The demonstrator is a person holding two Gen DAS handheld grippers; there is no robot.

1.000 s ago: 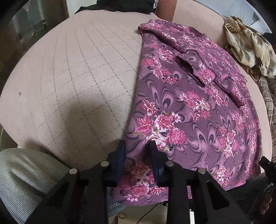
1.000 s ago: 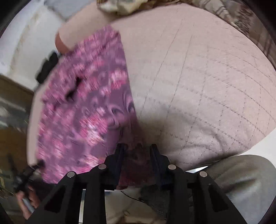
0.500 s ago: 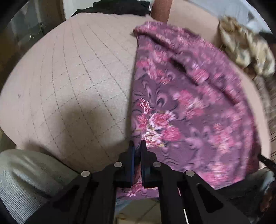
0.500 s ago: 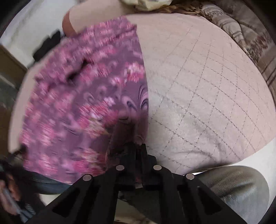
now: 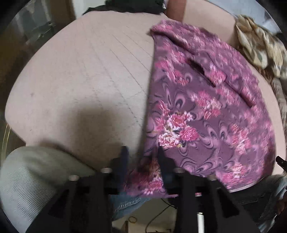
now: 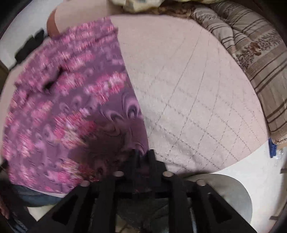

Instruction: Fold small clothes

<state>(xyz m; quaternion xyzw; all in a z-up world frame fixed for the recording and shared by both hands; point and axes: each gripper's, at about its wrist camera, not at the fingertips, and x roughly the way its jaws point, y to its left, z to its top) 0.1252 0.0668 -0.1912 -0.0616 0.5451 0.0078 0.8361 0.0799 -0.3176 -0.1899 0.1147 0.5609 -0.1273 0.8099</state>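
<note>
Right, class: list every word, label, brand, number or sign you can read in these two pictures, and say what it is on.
None: no readable text in either view.
The purple floral garment shows only a flower pattern, blurred.
The pink quilted bedcover and the striped blanket carry no writing.

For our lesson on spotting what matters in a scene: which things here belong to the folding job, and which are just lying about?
Belongs to the job:
- purple floral garment, spread on the quilted pink surface
- left gripper, opening, hem between its fingers
- right gripper, opening at the garment's edge

Lying about:
- cream patterned cloth
- striped brown blanket
- dark clothing
</note>
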